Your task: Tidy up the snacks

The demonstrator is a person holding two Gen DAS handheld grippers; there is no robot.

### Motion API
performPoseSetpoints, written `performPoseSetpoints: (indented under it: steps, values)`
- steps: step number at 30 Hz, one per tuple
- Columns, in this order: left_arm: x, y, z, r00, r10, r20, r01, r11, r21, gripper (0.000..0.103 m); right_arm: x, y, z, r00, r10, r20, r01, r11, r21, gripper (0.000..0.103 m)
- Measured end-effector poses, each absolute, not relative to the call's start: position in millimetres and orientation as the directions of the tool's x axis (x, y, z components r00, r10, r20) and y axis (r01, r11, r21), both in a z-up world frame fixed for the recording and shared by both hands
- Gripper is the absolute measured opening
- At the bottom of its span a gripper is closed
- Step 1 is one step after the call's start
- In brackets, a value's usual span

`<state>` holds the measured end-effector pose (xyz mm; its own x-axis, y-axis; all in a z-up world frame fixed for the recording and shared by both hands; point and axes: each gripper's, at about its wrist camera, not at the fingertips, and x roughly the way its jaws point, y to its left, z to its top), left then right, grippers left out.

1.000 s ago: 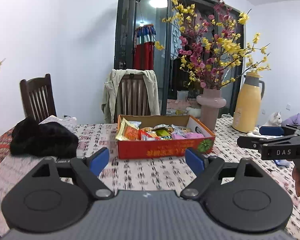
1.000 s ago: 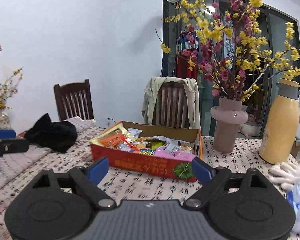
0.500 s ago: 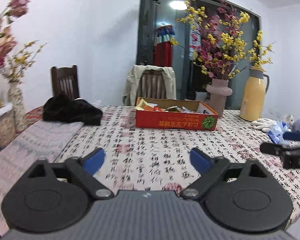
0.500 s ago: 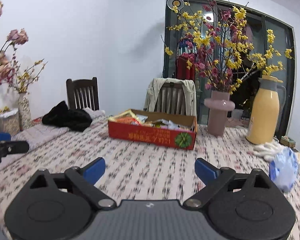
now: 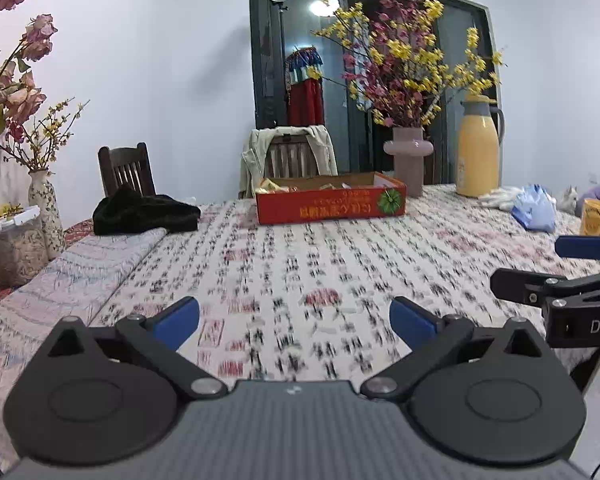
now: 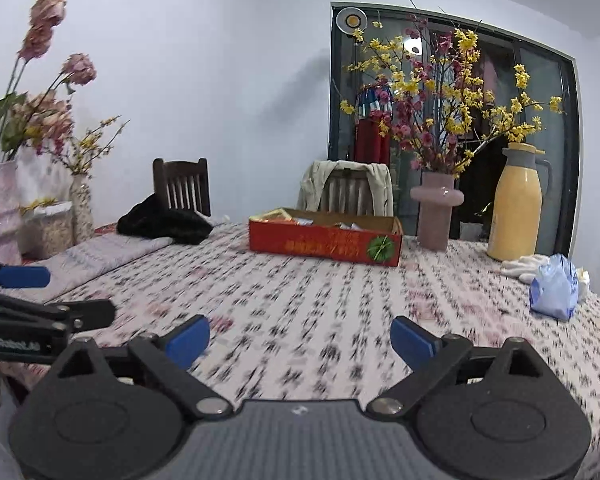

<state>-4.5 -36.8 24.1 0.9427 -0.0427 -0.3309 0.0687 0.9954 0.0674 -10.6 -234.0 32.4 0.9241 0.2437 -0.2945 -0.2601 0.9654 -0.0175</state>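
Both claws, left gripper [image 5: 294,318] and right gripper [image 6: 300,338], are spread wide with nothing in them, near the table's front edge. The red snack box [image 5: 331,203] sits well away at the far side. I'd reach in slowly, one packet at a time.

Far ahead of the jaws: pink vase [image 5: 408,160], yellow thermos [image 5: 478,148]; ahead-left, black garment [image 5: 144,212]; ahead-right, blue bag [image 5: 534,208].

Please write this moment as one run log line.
left claw: open, empty | right claw: open, empty | red cardboard snack box: far across patterned tablecloth, untouched
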Motion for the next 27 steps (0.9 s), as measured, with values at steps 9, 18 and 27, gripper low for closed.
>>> performPoseSetpoints:
  steps: [9,18,27]
  values:
    - [-18,-32,12,0.927,-0.014,-0.374,0.021,1.000,0.015,0.103,-38,-227,21,0.905,0.237,-0.353,-0.261,0.965,-0.021,0.103]
    - [-20,-32,14,0.932,-0.018,-0.363,0.030,0.999,0.025,0.103,-31,-236,22,0.912,0.206,-0.354,-0.212,0.977,0.023,0.103]
    - [-20,-33,16,0.937,-0.021,-0.349,0.032,0.999,0.027,0.103,-32,-235,22,0.916,0.200,-0.348,-0.200,0.979,0.036,0.103]
